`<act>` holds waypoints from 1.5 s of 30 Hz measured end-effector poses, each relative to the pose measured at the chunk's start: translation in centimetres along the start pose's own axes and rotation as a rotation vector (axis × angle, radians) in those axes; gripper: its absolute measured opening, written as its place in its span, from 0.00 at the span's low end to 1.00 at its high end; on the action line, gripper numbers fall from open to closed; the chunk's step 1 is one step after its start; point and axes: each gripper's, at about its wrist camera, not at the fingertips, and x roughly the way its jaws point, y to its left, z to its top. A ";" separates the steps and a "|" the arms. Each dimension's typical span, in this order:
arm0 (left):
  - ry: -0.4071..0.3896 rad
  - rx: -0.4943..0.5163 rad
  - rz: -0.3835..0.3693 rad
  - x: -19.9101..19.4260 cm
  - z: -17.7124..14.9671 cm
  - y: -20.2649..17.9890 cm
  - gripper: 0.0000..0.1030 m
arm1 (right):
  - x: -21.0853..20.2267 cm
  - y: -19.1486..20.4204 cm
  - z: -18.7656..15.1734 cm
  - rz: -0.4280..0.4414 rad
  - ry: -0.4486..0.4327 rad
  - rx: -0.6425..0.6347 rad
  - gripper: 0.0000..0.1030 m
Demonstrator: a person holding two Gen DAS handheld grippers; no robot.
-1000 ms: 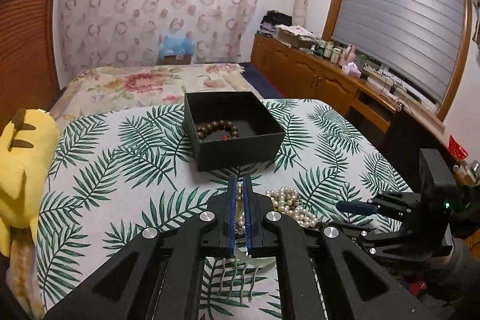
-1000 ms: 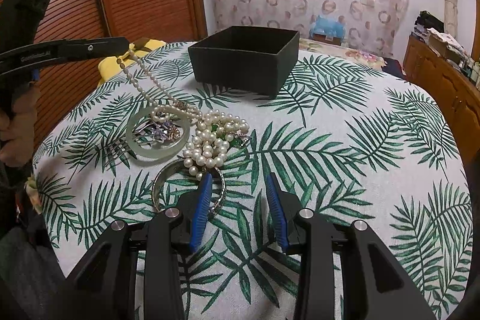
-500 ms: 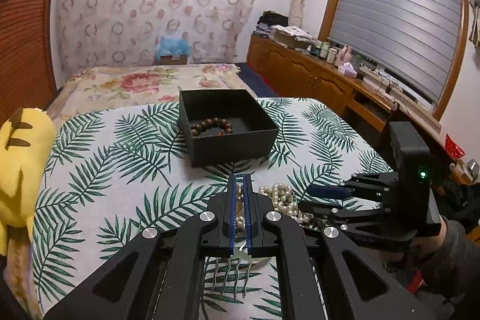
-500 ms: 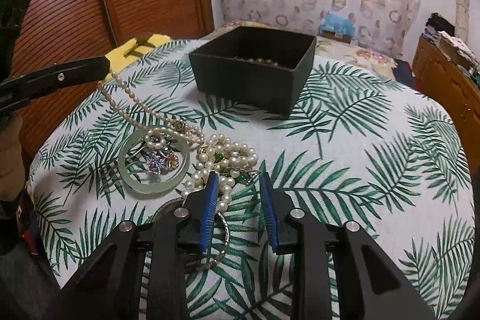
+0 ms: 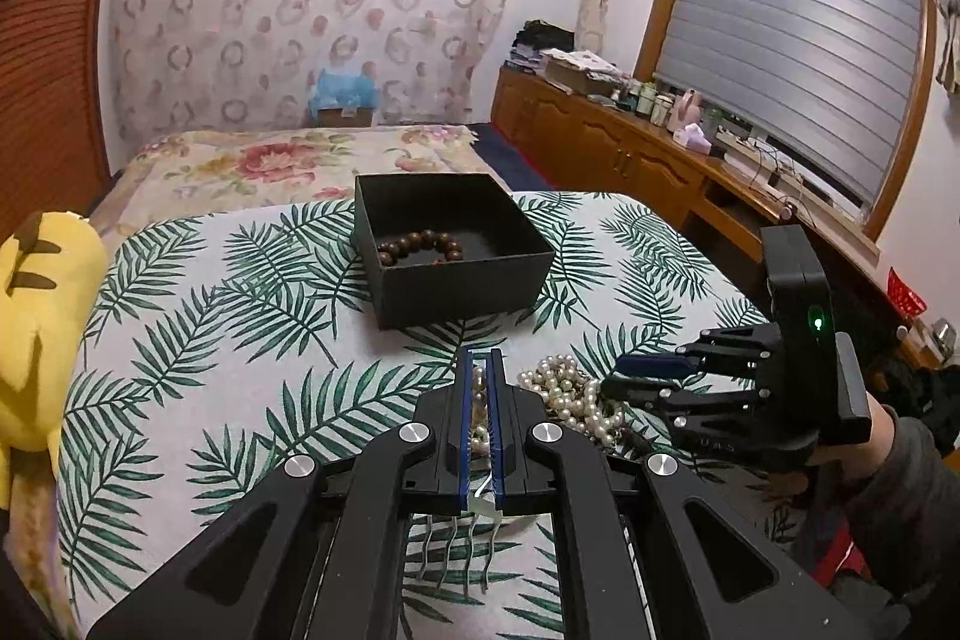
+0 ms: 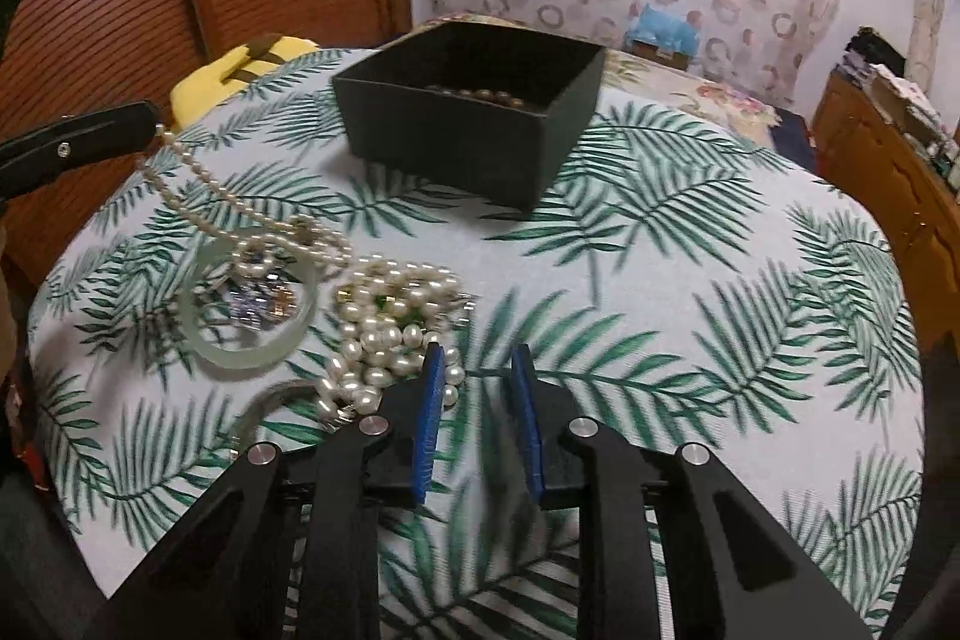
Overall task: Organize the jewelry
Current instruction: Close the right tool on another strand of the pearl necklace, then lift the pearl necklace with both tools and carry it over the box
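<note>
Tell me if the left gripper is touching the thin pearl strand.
Touching. The right wrist view shows the thin pearl strand running taut up into the closed tip of the left gripper, lifted off the tablecloth.

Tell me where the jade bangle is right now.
In the right wrist view, the jade bangle lies flat on the leaf-print cloth, left of the pearl pile.

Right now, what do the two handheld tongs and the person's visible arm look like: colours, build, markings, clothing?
Both tongs are matte black, angular linkage frames with silver round pivot bolts and blue pads lining the fingers. The left tongs show them close up; the right tongs match. Seen from the left wrist, the right unit carries a boxy black housing with a green indicator light. The person's right arm wears a dark grey sleeve.
</note>
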 end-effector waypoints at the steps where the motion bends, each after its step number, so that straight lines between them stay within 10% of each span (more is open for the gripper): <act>1: 0.001 0.002 0.000 0.1 -0.1 -0.1 0.04 | 0.0 -0.1 0.0 -0.001 0.001 0.002 0.24; 16: 0.003 0.028 -0.017 0.4 0.7 -0.9 0.04 | 0.3 0.8 -0.2 0.014 0.004 -0.068 0.08; 45: -0.129 0.096 0.016 -1.9 8.8 -1.9 0.04 | -12.8 0.1 9.0 -0.042 -0.360 -0.101 0.08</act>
